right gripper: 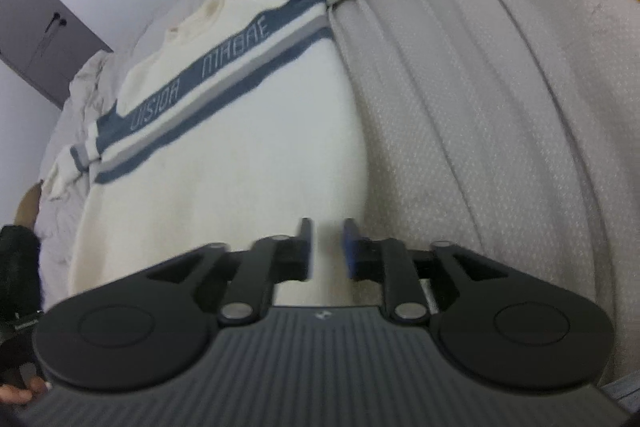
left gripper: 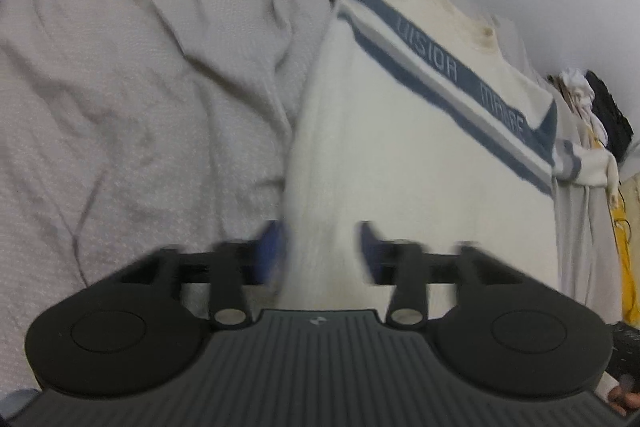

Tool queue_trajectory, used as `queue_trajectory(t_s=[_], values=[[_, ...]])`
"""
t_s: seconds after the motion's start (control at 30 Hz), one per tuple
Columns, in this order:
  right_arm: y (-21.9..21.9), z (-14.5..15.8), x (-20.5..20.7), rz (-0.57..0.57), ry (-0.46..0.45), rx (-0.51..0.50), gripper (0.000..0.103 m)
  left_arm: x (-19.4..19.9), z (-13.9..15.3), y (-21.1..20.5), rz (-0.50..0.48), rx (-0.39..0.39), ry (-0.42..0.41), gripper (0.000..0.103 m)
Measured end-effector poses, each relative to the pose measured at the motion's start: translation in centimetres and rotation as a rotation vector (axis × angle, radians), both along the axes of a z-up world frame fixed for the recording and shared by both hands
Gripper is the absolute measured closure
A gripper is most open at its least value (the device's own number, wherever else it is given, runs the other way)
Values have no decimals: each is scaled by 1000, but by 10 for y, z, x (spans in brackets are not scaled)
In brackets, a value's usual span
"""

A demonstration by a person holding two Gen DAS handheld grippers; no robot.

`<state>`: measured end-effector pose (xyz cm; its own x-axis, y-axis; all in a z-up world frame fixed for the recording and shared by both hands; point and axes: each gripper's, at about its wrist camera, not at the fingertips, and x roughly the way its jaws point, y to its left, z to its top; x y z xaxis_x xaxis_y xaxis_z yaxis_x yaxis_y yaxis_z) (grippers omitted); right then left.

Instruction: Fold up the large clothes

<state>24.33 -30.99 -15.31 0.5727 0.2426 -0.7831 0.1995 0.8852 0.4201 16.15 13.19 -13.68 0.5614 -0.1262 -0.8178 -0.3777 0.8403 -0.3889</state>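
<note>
The cream knitted sweater with blue-grey chest stripes (right gripper: 224, 147) lay spread flat, front up, on the pale grey textured bedsheet (right gripper: 480, 107). Left gripper (left gripper: 322, 251) and right gripper (right gripper: 327, 247) hovered over its hem, jaws apart, holding nothing. Spreading looked finished; next, probably grasping a sleeve to fold inward.

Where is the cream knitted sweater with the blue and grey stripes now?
The cream knitted sweater lies spread flat on the grey bedsheet, ahead of both grippers; in the right wrist view it fills the centre-left, the sheet on its right.
</note>
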Motion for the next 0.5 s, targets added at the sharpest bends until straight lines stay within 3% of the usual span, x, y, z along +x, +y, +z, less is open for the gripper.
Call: queue_trajectory(t_s=[0.07,0.1,0.3,0.43,0.5], values=[[-6,8,2,-3,-39,-2,40,0,10,-3,-1,43,-29,39],[-9,13,4,-4,-66,-1,38,0,17,-6,-5,59,-50,39],[-38,26,36,-25,-178,52,38,18,46,-47,-83,108,-176,35],[-69,21,73,-82,-193,161,38,40,43,-88,-142,138,-234,34],[-79,20,90,-93,-232,154,38,53,33,-106,-158,146,-251,34]])
